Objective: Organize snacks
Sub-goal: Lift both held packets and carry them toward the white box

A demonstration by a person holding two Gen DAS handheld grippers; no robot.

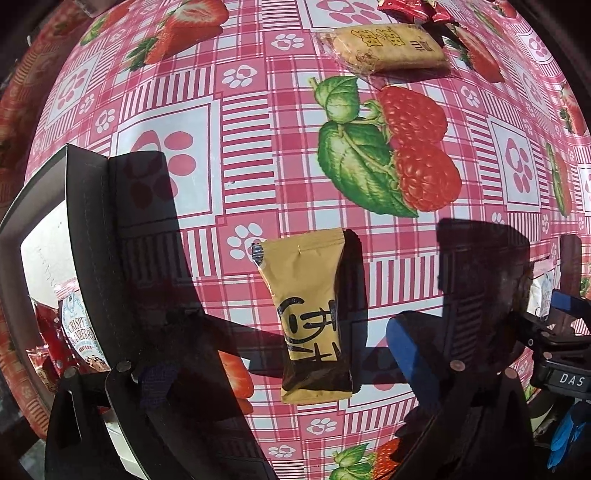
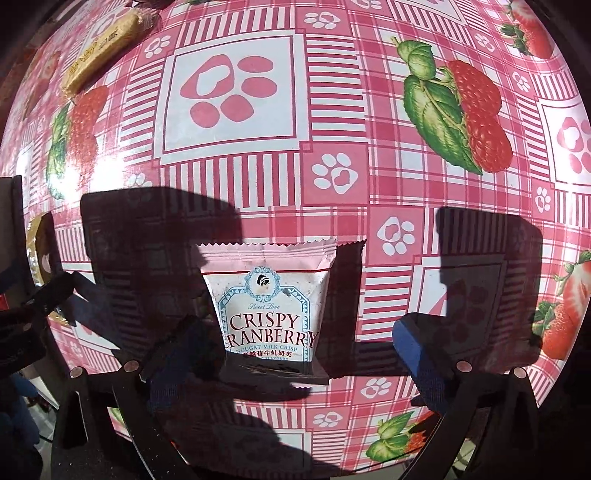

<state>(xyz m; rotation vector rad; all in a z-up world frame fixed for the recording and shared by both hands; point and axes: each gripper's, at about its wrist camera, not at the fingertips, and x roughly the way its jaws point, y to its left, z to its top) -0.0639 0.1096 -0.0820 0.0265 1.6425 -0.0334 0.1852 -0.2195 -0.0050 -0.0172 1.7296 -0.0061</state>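
In the left wrist view a gold snack packet (image 1: 310,317) with black characters lies flat on the strawberry tablecloth (image 1: 258,147). My left gripper (image 1: 284,369) points down over it, open, with its pads well clear on either side. In the right wrist view a white "Crispy Cranberry" packet (image 2: 269,310) lies on the cloth. My right gripper (image 2: 291,354) hangs over it, open, its blue-padded fingers (image 2: 410,347) apart from the packet's edges. Neither packet is held.
A dark box (image 1: 85,221) with a white inside stands at the left and holds a cranberry packet (image 1: 79,332) and red wrappers. A yellow biscuit bar (image 1: 388,48) and red wrappers (image 1: 413,9) lie farther back. The bar (image 2: 99,55) also shows at the right wrist view's top left.
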